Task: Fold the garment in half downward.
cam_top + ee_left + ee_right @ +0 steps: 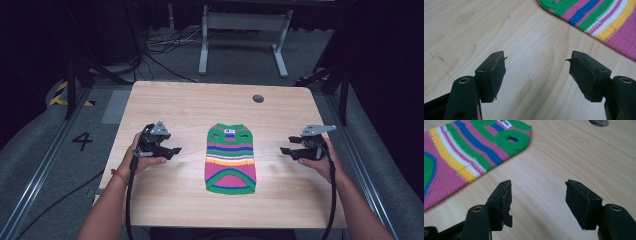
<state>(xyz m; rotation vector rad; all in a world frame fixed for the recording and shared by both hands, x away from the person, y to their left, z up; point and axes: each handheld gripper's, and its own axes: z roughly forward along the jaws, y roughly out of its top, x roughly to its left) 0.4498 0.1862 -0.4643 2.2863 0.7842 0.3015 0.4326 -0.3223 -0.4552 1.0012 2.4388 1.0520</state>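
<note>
A small striped knitted garment (230, 159) in green, pink, blue, yellow and white lies flat in the middle of the wooden table (190, 105). My left gripper (175, 151) hovers to its left, jaws apart with nothing between them. In the left gripper view that gripper (536, 75) points at bare wood, and the garment (599, 20) lies at the upper right. My right gripper (284, 150) hovers to the garment's right, also open and empty. Seen from the right gripper view, that gripper (537, 202) stands over bare wood with the garment (469, 150) at the upper left.
A round cable hole (258, 98) sits in the table near its far edge, also visible as the hole (599, 122) in the right gripper view. Beyond the table stand a grey metal frame (245, 30) and loose cables on the floor.
</note>
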